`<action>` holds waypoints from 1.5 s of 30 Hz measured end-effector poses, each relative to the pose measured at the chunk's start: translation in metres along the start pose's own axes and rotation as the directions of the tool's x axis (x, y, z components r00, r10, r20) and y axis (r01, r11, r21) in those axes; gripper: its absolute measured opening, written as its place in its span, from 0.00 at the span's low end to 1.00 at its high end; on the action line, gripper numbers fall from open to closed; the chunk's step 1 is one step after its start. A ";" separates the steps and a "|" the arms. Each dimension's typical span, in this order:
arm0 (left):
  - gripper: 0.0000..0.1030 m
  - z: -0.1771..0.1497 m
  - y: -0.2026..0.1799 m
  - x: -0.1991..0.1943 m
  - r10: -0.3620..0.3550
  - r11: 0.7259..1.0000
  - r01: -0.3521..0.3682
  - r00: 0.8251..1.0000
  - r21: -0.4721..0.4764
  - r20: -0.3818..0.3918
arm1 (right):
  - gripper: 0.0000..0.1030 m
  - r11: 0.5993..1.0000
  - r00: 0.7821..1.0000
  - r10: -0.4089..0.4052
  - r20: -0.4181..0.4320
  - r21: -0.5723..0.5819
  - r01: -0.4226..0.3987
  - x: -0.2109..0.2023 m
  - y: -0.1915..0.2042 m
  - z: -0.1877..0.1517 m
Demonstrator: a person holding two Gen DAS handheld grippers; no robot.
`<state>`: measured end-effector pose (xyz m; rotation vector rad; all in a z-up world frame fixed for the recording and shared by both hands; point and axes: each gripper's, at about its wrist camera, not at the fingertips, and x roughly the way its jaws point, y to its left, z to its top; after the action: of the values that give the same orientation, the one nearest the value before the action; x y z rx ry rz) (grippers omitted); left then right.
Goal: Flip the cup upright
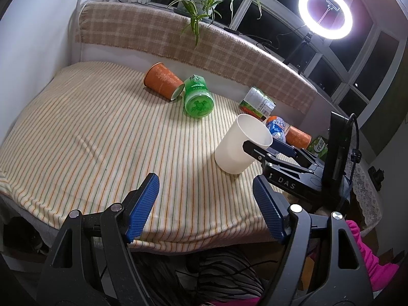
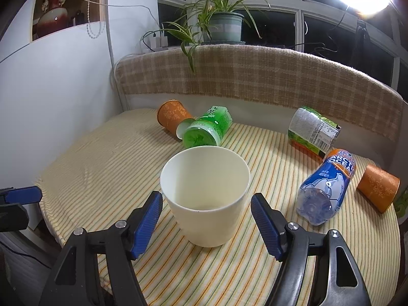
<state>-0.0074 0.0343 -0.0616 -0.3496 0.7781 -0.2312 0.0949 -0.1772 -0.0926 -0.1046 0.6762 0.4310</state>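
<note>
Right claw (image 2: 206, 216) wide open around the upright white cup (image 2: 205, 193); left claw (image 1: 206, 204) wide open, holding nothing.

Cup stands mouth-up at frame centre on the striped cloth (image 2: 102, 158), pads flanking it, apparently without contact. Risk, as I judge it: a pad catching the wall on withdrawal tips the light cup over, toward the blue bottle (image 2: 326, 188) at right or the green bottle (image 2: 206, 130) behind.

Ring light (image 1: 325, 12) blazes at upper right in the left wrist view, blown out with a purple halo; in the right wrist view its glare clips the top corner. Windows (image 2: 275, 29) are black. Striped tablecloth (image 1: 102, 132) is evenly lit, soft shadows falling leftward. Fisheye bends the edges, corners go dark. Focus is crisp.
</note>
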 end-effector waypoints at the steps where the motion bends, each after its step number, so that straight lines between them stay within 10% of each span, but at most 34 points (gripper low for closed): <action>1: 0.76 0.001 -0.001 0.001 0.000 1.000 0.000 1.000 0.002 0.002 | 0.72 1.000 1.000 -0.001 0.001 0.002 0.001 -0.001 0.000 0.000; 13: 0.76 0.023 -0.019 0.003 0.052 0.995 -0.062 0.992 0.076 0.119 | 0.75 0.999 1.000 -0.002 0.028 0.049 0.001 -0.033 -0.005 -0.008; 31: 0.89 0.044 -0.045 -0.011 0.140 0.965 -0.212 0.914 0.155 0.381 | 0.98 0.979 0.961 -0.168 0.218 0.149 0.137 -0.109 -0.018 0.000; 45: 1.00 0.043 -0.051 -0.013 0.181 0.949 -0.270 0.888 0.161 0.422 | 1.00 0.967 0.947 -0.213 0.242 0.188 0.170 -0.115 -0.023 -0.001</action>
<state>0.0105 0.0015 -0.0051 -0.0895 0.3734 -0.0173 0.0241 -0.2385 -0.0226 0.0435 0.4348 0.1939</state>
